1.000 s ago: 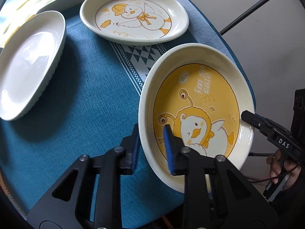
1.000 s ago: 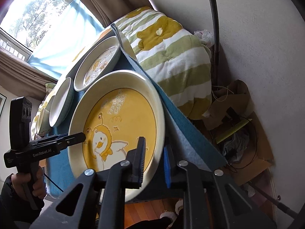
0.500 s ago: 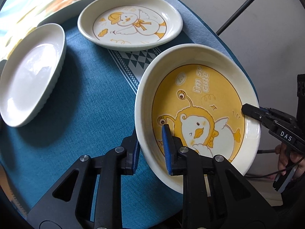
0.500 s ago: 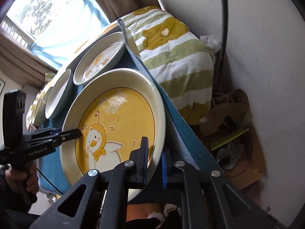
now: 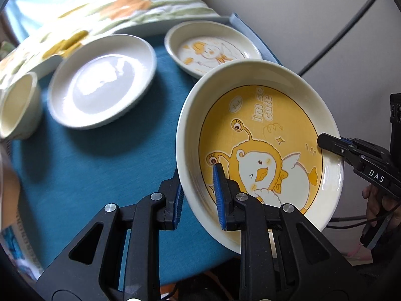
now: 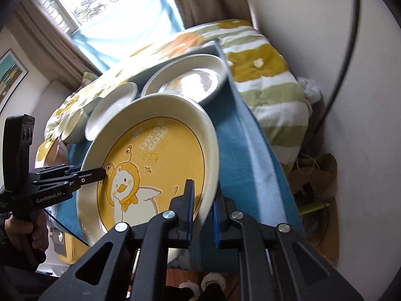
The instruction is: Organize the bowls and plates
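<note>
A large cream plate with a yellow duck picture [image 5: 263, 135] is held tilted above the blue tablecloth [image 5: 100, 170]. My left gripper [image 5: 198, 193] is shut on its near-left rim. My right gripper [image 6: 201, 208] is shut on the opposite rim; the plate shows in the right wrist view [image 6: 155, 165]. The right gripper shows in the left wrist view [image 5: 325, 143]. On the table lie a plain white plate [image 5: 102, 80], a smaller duck plate [image 5: 213, 47] and a small cream bowl [image 5: 17, 105].
A flowered green, yellow and white quilt [image 6: 263, 75] lies behind and beside the table. The table's edge [image 6: 250, 140] runs close to a white wall with a black cable [image 5: 351, 25]. Cardboard and clutter [image 6: 315, 180] lie on the floor.
Both grippers have lifted and tilted the yellow duck plate and carried it back from the table's edge. The left view now takes in the white plate and the small bowl.
</note>
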Demonstrator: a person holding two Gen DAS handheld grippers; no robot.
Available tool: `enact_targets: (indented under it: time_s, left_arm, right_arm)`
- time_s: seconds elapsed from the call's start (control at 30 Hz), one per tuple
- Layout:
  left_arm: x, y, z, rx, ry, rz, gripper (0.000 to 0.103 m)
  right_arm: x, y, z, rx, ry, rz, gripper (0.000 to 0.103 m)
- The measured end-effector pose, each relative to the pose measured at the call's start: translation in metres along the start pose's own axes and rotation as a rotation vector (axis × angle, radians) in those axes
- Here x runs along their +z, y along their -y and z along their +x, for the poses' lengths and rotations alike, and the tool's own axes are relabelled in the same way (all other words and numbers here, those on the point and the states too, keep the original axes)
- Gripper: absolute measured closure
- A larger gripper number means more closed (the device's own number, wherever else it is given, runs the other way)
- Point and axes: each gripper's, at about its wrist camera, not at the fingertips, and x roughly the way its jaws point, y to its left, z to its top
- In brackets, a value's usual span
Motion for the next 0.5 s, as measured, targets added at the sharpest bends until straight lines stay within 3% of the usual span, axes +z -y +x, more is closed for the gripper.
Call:
enact_targets:
  time_s: [0.2, 0.5]
  left_arm:
    - [-0.029, -0.05, -0.051, 0.067, 0.074, -0.118, 0.085]
    - [-0.08, -0.151, -0.101, 0.156, 0.095, -0.262, 0.085]
  right_arm:
    - [0.016, -0.057, 0.007, 0.073, -0.01, -0.122, 0.091]
    - [0.009, -0.154, 0.058, 0.203, -0.089, -0.225, 0.09]
